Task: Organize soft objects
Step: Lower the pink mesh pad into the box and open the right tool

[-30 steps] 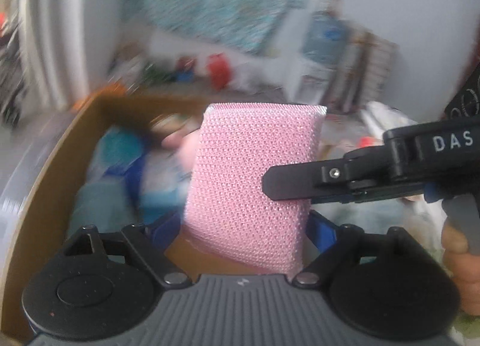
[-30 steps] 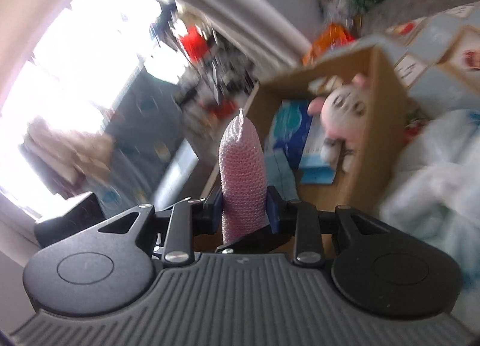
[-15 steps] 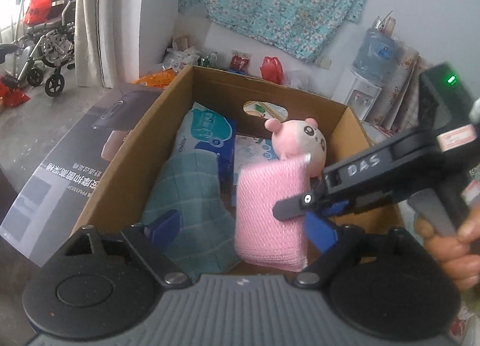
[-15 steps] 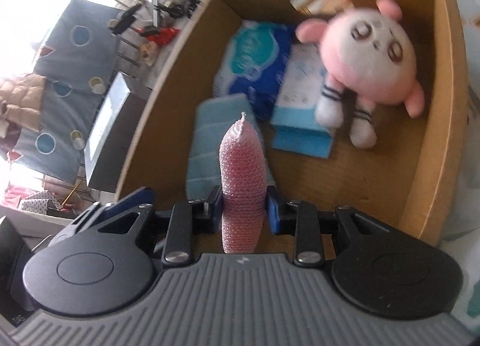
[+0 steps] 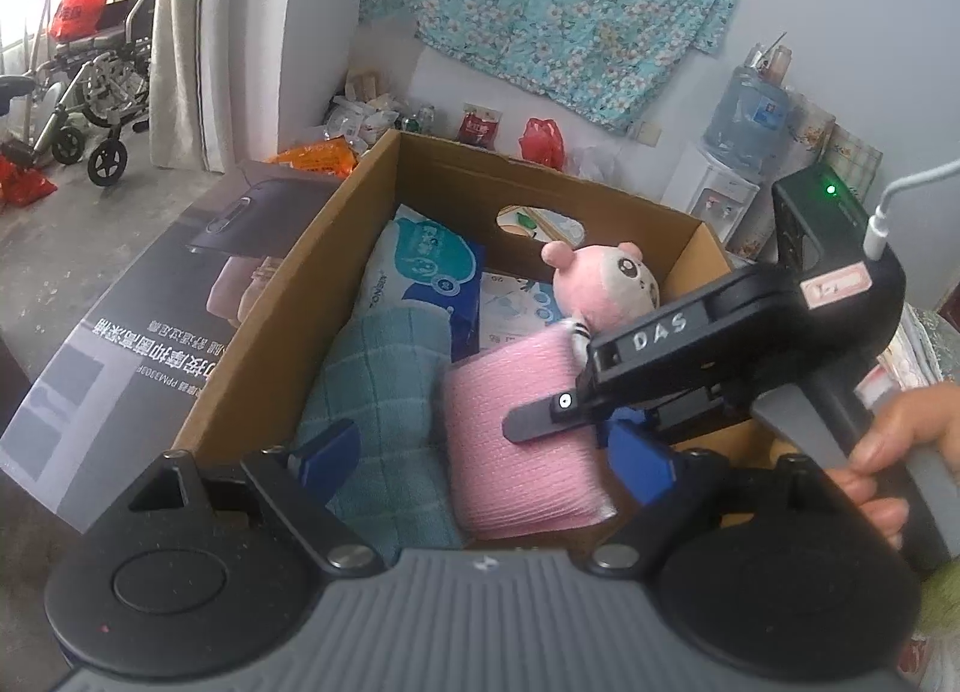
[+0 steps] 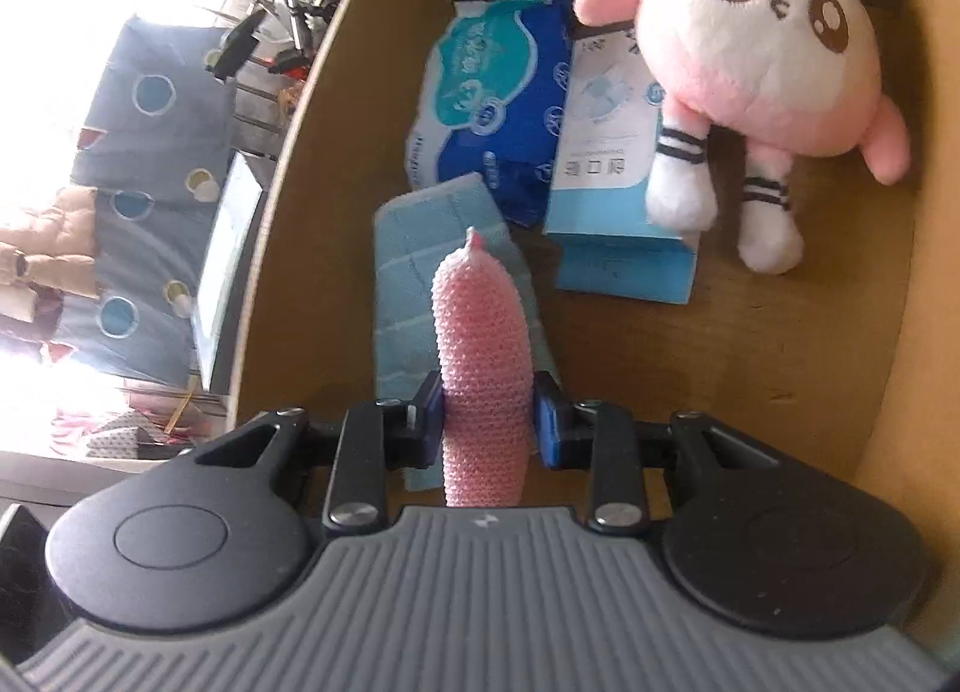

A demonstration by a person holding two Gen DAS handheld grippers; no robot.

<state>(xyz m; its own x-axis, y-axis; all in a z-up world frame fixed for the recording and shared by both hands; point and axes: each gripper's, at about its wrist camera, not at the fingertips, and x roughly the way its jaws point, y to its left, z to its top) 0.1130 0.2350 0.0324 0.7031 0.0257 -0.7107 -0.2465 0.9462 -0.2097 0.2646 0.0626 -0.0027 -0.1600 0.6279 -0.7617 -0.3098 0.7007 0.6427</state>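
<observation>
Pink mesh sponge (image 6: pixel 483 368): standing on edge in the lower centre of the right wrist view, between the blue pads of the right gripper (image 6: pixel 486 419); hanging just above the teal cloth (image 6: pixel 414 272) inside the cardboard box (image 6: pixel 288 200).
Right gripper jaws: narrow; just been opening slightly, sponge between them and pads touching its sides, so apparently held, though lightly.
Left gripper (image 5: pixel 489 458): jaws spread wide, nothing held; pads visible lower centre of the left wrist view, above the box's near edge, the sponge and cloth showing beyond them.
Box contents: blue tissue pack (image 6: pixel 498 110) upper centre, pale blue packet (image 6: pixel 612 200) to its right, pink plush toy (image 6: pixel 762 62) in the upper right with its legs over the packet.
Risk, early slip: loosening grip on a soft, springy sponge likely to let it drop and topple flat or bounce, landing askew on the cloth.
Risk, crowding: sponge released on edge may tip toward the packet or tissue pack, leaving an untidy stack.
Risk, collision: right gripper's body crossing the right of the left wrist view close to the left gripper; possible knock if either closes in.
Change from earlier frames: box blurred and far before, now sharp and close; sponge brought from above the rim down inside; plush toy much larger in the right wrist view; right pads a little wider apart.
</observation>
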